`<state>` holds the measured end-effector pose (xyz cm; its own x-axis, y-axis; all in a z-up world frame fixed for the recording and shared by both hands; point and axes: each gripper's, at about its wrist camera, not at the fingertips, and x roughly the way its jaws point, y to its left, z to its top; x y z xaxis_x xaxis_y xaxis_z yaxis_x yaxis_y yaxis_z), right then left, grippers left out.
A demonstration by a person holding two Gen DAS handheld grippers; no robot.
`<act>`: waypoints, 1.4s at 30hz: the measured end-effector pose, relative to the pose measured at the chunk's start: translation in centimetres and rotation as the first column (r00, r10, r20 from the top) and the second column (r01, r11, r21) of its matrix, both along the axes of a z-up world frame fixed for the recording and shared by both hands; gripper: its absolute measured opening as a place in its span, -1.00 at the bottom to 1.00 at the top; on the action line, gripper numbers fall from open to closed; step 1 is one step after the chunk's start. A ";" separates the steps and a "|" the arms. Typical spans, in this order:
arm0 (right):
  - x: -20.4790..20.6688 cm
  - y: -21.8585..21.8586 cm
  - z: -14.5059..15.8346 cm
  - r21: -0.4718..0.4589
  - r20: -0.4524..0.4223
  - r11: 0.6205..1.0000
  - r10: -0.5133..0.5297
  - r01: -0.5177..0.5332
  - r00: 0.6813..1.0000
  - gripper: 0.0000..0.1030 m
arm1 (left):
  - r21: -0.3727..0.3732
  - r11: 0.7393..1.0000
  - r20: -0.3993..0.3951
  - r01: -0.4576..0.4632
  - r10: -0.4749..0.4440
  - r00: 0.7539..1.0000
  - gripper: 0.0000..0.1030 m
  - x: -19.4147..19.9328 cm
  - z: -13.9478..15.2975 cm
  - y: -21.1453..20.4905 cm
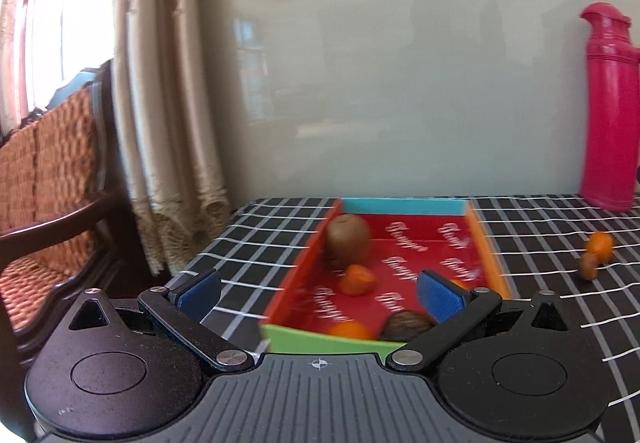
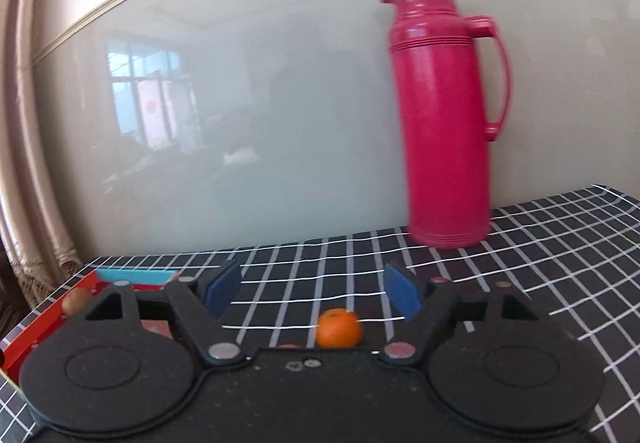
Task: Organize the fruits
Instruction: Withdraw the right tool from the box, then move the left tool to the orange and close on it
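A colourful cardboard tray [image 1: 308,259] with a red floor lies on the checked tablecloth. In it are a brown kiwi [image 1: 347,241], an orange mandarin [image 1: 357,280], a second mandarin [image 1: 350,330] and a brown walnut-like fruit [image 1: 406,324] near the front wall. My left gripper [image 1: 318,293] is open and empty above the tray's near end. A loose mandarin [image 1: 600,245] and a small brown fruit [image 1: 589,266] lie on the cloth to the right. My right gripper [image 2: 312,293] is open, empty, with that mandarin [image 2: 338,328] just below between its fingers. The tray's corner [image 2: 132,277] shows at left.
A tall pink thermos [image 2: 442,111] stands at the back of the table by the glossy wall panel; it also shows in the left wrist view [image 1: 608,107]. A wicker chair [image 1: 48,179] and a curtain [image 1: 168,103] stand left of the table's edge.
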<state>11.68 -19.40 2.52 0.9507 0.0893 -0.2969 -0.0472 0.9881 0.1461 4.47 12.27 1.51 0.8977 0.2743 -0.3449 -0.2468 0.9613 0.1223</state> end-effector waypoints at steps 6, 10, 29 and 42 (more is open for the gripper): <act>-0.6 -3.1 -0.2 0.006 -0.011 0.999 -0.052 0.052 0.999 0.54 | -0.037 0.995 0.003 0.091 -0.091 0.996 1.00 0.8 0.1 -3.4; -1.2 -5.3 -0.4 0.004 -0.012 0.996 -0.084 0.084 0.996 0.54 | -0.030 0.986 0.006 0.164 -0.163 0.987 1.00 1.6 0.0 -6.3; -1.6 -12.5 -2.4 -0.105 -0.046 0.964 -0.252 0.246 0.967 0.55 | -0.046 0.941 -0.042 0.336 -0.338 0.940 0.76 7.4 -2.0 -17.9; -1.1 -15.9 -4.0 -0.146 -0.076 0.936 -0.333 0.320 0.940 0.55 | -0.069 0.918 -0.090 0.390 -0.396 0.914 0.56 11.8 -3.9 -23.0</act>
